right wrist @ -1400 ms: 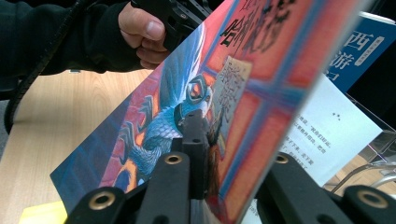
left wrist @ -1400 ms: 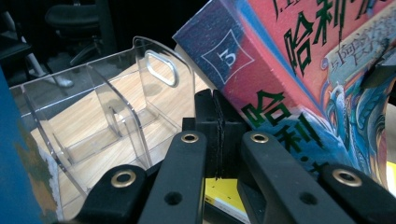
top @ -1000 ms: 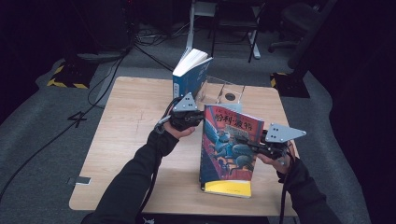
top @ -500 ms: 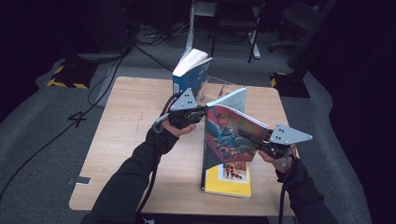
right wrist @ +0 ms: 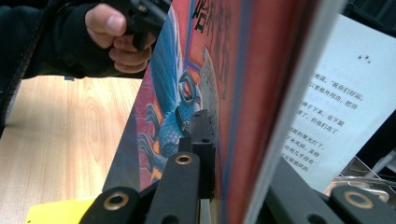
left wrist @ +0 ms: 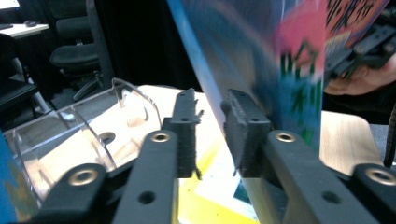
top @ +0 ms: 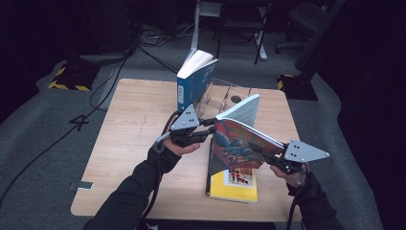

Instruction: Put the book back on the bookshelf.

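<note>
A colourful paperback (top: 242, 143) hangs tilted above the table, its red and blue cover (right wrist: 187, 84) facing my left hand and a printed page (right wrist: 341, 93) fanned open behind. My right gripper (top: 261, 152) is shut on its lower right edge, with cover and pages between the jaws (right wrist: 243, 154). My left gripper (top: 210, 128) sits at the book's upper left corner; its jaws have just been opening. They stand apart (left wrist: 210, 126) with the book (left wrist: 280, 60) beside one pad, not pressed. A yellow book (top: 234, 189) lies flat underneath.
A blue book (top: 194, 84) stands upright in a clear plastic rack (top: 225, 96) at the table's far edge, just beyond my left gripper. The wooden table (top: 129, 143) has bare room to the left. Office chairs and cables are on the floor behind.
The paperback has tipped over to the right and its pages have fanned open, uncovering the yellow book. My left gripper's jaws have parted and come off the book.
</note>
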`<state>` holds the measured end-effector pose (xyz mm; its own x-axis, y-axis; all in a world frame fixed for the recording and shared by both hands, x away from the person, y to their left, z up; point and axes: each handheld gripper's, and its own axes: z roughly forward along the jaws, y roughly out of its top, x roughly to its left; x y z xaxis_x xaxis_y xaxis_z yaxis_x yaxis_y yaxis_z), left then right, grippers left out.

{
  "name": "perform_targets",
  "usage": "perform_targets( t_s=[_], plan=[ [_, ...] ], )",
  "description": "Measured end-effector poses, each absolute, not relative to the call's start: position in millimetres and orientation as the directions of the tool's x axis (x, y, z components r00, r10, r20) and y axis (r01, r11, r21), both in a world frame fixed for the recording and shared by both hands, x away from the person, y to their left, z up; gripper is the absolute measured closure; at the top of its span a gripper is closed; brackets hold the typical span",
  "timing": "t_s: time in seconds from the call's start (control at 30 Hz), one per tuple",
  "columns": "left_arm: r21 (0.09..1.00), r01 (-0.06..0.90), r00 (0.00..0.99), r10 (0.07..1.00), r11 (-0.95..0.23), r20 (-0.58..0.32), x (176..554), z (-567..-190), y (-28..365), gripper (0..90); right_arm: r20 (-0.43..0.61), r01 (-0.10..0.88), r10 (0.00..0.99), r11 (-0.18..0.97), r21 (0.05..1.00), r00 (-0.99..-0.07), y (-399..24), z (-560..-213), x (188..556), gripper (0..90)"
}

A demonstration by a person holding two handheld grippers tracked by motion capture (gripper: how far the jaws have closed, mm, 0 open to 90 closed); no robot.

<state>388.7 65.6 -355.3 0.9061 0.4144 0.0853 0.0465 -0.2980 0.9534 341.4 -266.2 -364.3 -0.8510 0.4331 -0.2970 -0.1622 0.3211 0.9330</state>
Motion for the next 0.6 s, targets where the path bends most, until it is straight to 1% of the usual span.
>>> perform_targets(
  t_s=[0.13, 0.33, 0.4, 0.43, 0.5, 0.6],
  plan=[
    [0.933, 0.069, 0.901, 0.423, -0.353, 0.094, 379.1, -371.6, 68.4, 64.6, -0.299, -0.166, 0.436, 0.318, 0.933, -0.849, -266.9, -365.3, 337.0, 85.0],
    [0.908, 0.111, 0.909, 0.411, -0.405, 0.072, 369.3, -391.1, 75.5, 57.3, -0.295, -0.166, 0.434, 0.309, 0.936, -0.852, -267.9, -366.5, 334.3, 85.0],
    [0.903, 0.133, 0.919, 0.392, -0.408, 0.041, 364.6, -400.4, 81.6, 54.7, -0.294, -0.167, 0.433, 0.307, 0.937, -0.852, -268.5, -367.0, 333.1, 85.0],
    [0.899, 0.140, 0.921, 0.388, -0.415, 0.036, 362.8, -402.9, 82.5, 52.8, -0.293, -0.167, 0.433, 0.306, 0.937, -0.852, -268.6, -367.1, 332.7, 85.0],
    [0.894, 0.145, 0.927, 0.374, -0.423, 0.026, 360.5, -405.7, 82.6, 52.5, -0.295, -0.168, 0.432, 0.306, 0.937, -0.852, -268.7, -367.2, 332.4, 85.0],
    [0.885, 0.145, 0.936, 0.350, -0.443, 0.022, 356.4, -412.2, 81.8, 49.1, -0.290, -0.165, 0.432, 0.304, 0.938, -0.854, -268.9, -367.7, 330.3, 85.0]
  ],
)
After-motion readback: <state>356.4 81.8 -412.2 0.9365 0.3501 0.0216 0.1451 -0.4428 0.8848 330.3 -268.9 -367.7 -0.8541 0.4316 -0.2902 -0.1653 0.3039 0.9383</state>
